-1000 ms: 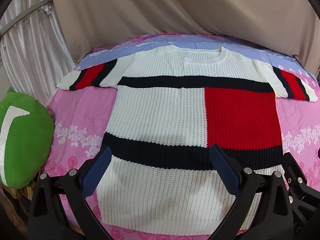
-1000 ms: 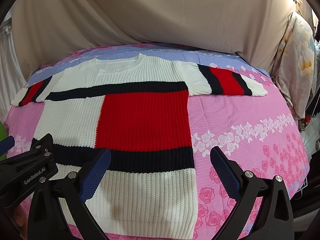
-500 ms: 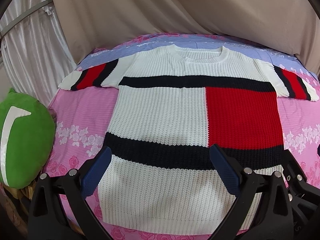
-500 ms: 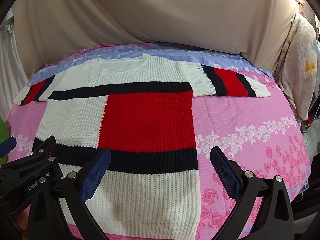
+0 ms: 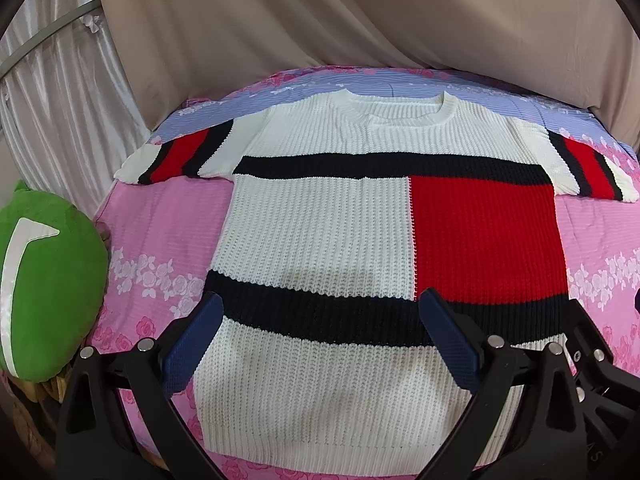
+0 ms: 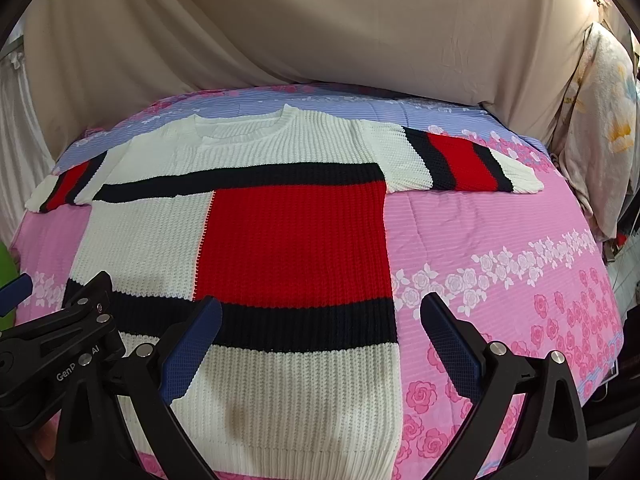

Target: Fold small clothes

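A small knitted sweater (image 5: 320, 232), white with a red block and dark navy bands, lies flat and face up on a pink floral bedspread (image 5: 160, 240), neck away from me, both short sleeves spread out. It also shows in the right wrist view (image 6: 288, 240). My left gripper (image 5: 320, 340) is open and empty, hovering over the sweater's lower left half near the hem. My right gripper (image 6: 320, 344) is open and empty over the lower right corner of the sweater. The left gripper's body (image 6: 56, 356) shows at the left of the right wrist view.
A green cushion (image 5: 44, 292) sits at the bed's left edge. Beige drapes (image 5: 360, 20) hang behind the bed. A floral cloth (image 6: 600, 120) hangs at the right. The bedspread (image 6: 500, 248) is bare pink to the right of the sweater.
Both views have drifted slightly, so the sweater sits a little lower and further right in frame. The sweater has not moved. Both grippers stay open.
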Demonstrator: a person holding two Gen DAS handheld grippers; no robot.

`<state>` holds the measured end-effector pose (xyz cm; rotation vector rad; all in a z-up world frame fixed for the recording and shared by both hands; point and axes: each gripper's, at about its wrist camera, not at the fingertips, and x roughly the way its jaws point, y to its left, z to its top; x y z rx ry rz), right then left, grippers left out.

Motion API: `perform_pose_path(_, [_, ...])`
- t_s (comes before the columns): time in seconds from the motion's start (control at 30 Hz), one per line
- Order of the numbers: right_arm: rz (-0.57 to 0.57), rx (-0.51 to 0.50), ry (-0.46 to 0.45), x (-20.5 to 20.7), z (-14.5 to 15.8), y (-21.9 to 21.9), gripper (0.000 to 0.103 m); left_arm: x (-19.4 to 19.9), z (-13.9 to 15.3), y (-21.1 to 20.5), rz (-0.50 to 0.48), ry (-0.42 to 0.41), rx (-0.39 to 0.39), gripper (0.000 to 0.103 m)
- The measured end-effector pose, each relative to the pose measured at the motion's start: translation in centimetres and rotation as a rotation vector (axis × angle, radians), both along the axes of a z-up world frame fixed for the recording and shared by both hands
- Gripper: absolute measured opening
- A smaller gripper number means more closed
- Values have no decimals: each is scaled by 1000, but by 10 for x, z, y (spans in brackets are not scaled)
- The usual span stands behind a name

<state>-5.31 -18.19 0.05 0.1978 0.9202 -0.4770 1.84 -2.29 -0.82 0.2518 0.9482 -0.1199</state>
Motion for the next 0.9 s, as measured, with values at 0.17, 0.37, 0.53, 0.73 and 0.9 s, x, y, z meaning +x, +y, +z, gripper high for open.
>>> perform_pose_path(0.17, [0,1,1,1,0,-1,98,1,0,-1,0,2,1,96])
perform_pose_path(0.37, [0,0,1,2,0,-1,98,2,0,-2,-1,2,2,96])
perform_pose_path(0.53, [1,-1,1,2,0,-2,98,3,-1,-3,0,2,1,96])
perform_pose_path(0.73, [0,0,2,2,0,-2,98,3,-1,-3,0,2,1,96])
perform_pose_path(0.9, [1,1,3,3,0,-2,98,8,-2,-8,-2,-3,7,95])
